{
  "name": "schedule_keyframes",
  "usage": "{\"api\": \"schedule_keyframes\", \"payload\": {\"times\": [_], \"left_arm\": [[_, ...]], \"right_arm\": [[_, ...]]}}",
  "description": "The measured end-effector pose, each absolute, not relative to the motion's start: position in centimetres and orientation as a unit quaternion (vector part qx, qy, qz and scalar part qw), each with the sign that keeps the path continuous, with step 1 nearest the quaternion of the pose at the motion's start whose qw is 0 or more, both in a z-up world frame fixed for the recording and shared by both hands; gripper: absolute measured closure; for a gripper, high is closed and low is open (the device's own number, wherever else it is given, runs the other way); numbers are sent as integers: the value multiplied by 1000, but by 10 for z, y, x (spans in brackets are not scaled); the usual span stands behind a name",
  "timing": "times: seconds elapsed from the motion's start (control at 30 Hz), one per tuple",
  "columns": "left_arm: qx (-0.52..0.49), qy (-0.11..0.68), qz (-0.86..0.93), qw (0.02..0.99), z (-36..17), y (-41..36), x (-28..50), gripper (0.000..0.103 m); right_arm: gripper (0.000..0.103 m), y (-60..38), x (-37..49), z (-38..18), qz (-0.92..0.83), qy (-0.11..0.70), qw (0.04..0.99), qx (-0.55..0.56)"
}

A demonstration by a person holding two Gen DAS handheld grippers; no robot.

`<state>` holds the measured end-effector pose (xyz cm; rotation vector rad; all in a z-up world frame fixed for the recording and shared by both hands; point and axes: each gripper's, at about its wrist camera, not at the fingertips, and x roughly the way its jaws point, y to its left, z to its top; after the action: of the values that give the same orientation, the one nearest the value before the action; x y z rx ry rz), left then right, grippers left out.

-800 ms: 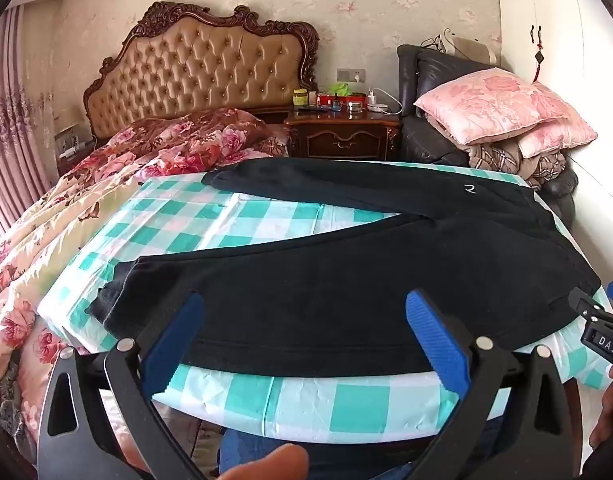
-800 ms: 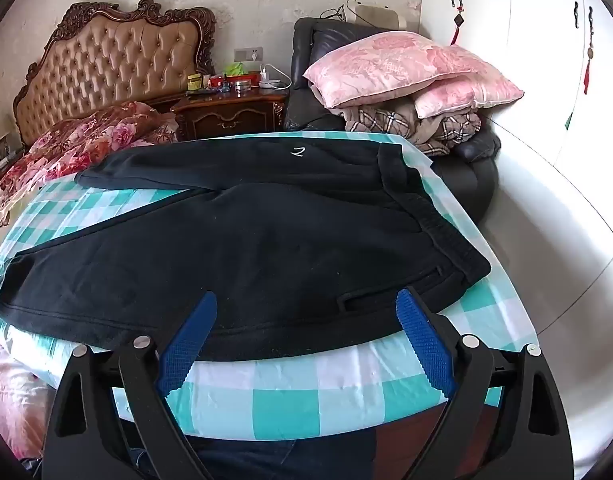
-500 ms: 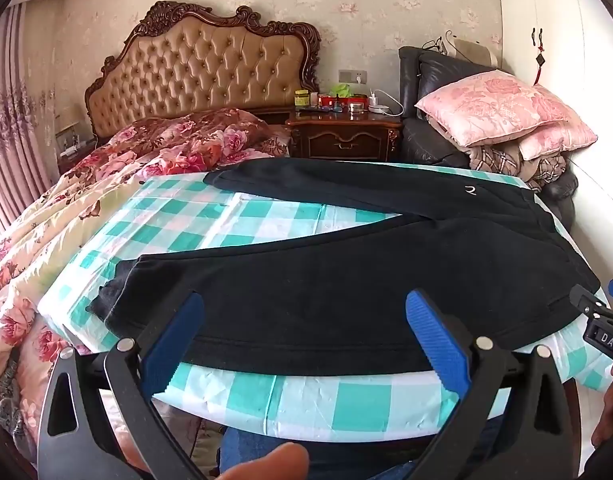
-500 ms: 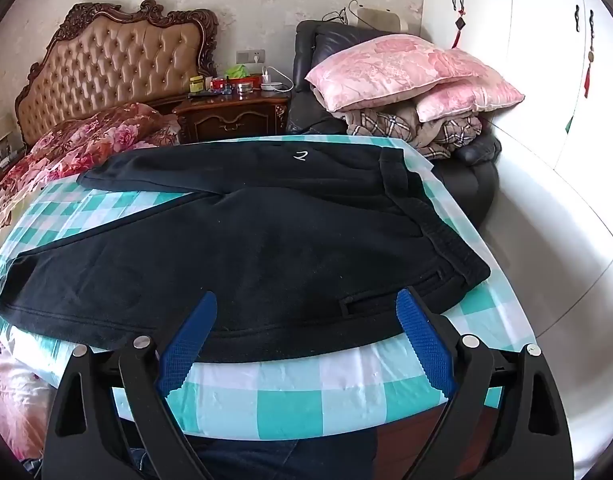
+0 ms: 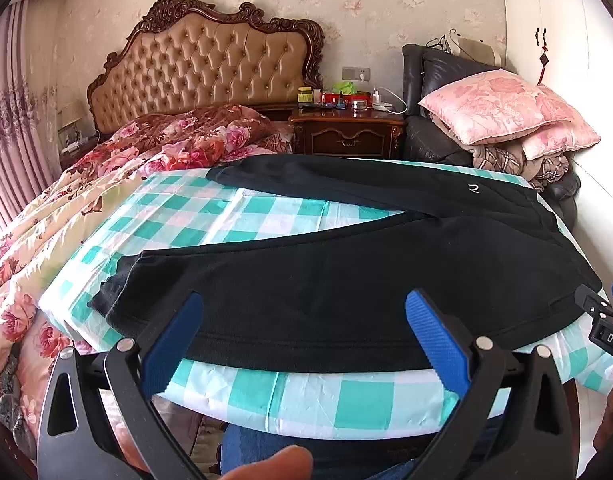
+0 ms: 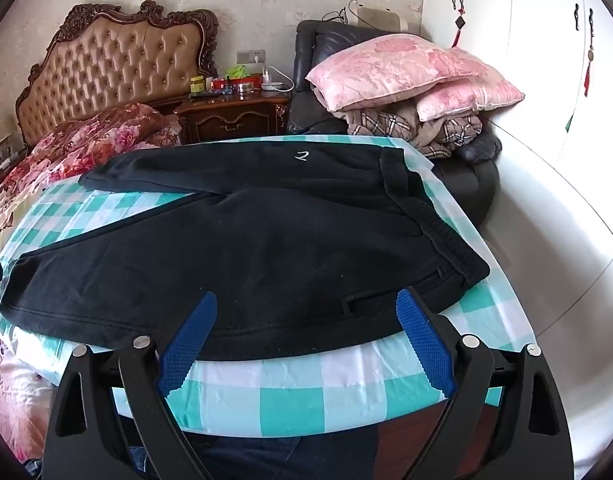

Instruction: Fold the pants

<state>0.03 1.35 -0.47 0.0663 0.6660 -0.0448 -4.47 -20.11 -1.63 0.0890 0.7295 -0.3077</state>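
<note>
Black pants (image 5: 346,280) lie flat on a table with a teal-and-white checked cloth (image 5: 210,216), legs spread to the left, waistband to the right. They also show in the right wrist view (image 6: 246,256), with a small white mark on the far leg. My left gripper (image 5: 304,312) is open and empty, hovering over the near leg's front edge. My right gripper (image 6: 306,312) is open and empty, over the near edge by the hip pocket. The right gripper's tip (image 5: 602,320) shows at the right edge of the left wrist view.
A bed with a floral quilt (image 5: 106,184) and tufted headboard (image 5: 202,64) stands left of the table. A wooden nightstand (image 5: 346,132) with small items is behind. A dark armchair piled with pink pillows (image 6: 406,68) is at the back right. White wardrobe doors (image 6: 546,60) are on the right.
Both views have shifted only slightly, the scene sitting a little lower in frame. The pants have not moved and both grippers stay open.
</note>
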Motion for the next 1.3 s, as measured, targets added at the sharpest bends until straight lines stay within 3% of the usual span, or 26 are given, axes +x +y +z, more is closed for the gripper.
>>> {"api": "schedule_keyframes", "payload": {"times": [0.23, 1.3], "left_arm": [[34, 330, -20, 943, -5, 12, 0, 2], [31, 335, -17, 941, -9, 14, 1, 2]], "right_arm": [[11, -196, -42, -15, -163, 353, 921, 34], [11, -200, -46, -9, -172, 343, 923, 33]]}}
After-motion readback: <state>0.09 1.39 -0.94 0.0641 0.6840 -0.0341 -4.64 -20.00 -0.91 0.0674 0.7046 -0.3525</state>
